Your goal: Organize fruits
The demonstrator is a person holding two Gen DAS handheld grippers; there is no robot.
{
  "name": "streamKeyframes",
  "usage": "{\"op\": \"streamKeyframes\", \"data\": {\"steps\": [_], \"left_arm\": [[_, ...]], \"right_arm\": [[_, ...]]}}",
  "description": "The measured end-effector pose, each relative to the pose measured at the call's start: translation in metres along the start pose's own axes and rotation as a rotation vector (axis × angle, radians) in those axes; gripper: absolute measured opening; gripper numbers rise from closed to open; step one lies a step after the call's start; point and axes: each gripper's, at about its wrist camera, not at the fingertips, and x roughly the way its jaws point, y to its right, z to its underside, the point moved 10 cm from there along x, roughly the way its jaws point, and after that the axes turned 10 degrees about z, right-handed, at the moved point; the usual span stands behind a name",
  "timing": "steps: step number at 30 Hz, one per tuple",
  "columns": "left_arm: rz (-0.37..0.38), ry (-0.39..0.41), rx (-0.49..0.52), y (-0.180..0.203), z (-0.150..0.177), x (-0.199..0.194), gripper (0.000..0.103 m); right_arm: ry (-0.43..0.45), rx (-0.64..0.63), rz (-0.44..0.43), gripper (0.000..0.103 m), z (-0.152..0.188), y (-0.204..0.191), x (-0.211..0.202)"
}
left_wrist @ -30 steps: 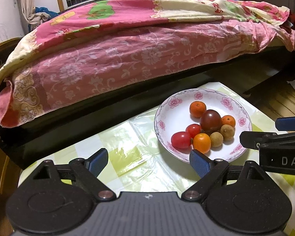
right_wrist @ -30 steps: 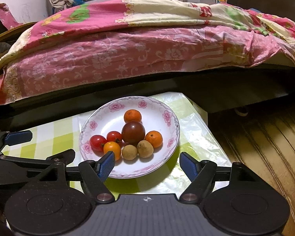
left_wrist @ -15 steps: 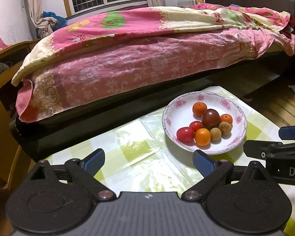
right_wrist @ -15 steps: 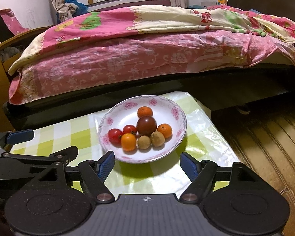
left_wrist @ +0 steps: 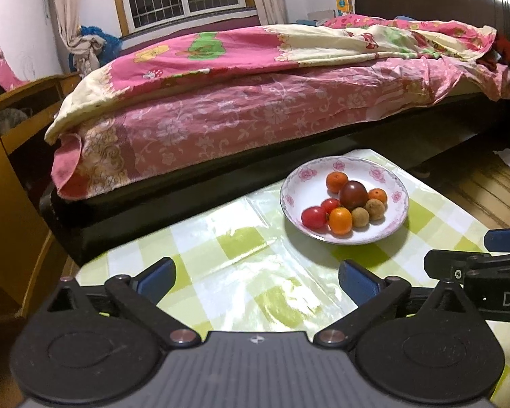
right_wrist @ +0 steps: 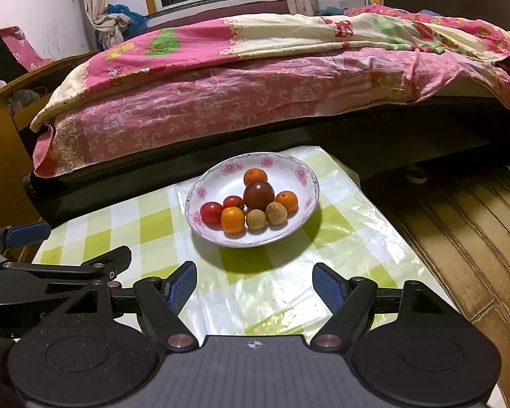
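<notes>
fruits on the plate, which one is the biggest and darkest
The dark maroon tomato in the middle of the plate; larger and much darker than the surrounding orange, red and brown fruits.

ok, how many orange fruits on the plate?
3. One at the back of the plate, behind the dark tomato. One at its right. One at the front, beside the red tomatoes. The dark tomato could hide another behind it.
</notes>
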Motion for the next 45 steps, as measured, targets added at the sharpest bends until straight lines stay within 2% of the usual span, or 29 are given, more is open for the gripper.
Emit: {"op": "streamKeyframes", "data": {"steps": [9,17,24,45], "left_arm": [[0.015,-0.037,0.015,0.003,0.030,-0.026,0.103],[0.050,-0.080,-0.044,0.005,0.054,-0.042,0.103],[0.059,-0.097,-0.051,0.007,0.066,-0.053,0.103],[0.074,-0.164,-0.041,0.018,0.106,-0.080,0.103]], "right_arm": [[0.003,-0.024,-0.007,0.075,0.020,-0.005,-0.027],[-0.006,-0.047,0.003,0.076,0.041,-0.004,-0.047],[-0.041,-0.066,0.021,0.076,0.061,-0.004,-0.052],[-0.111,-0.079,-0.006,0.077,0.103,-0.007,-0.074]]}}
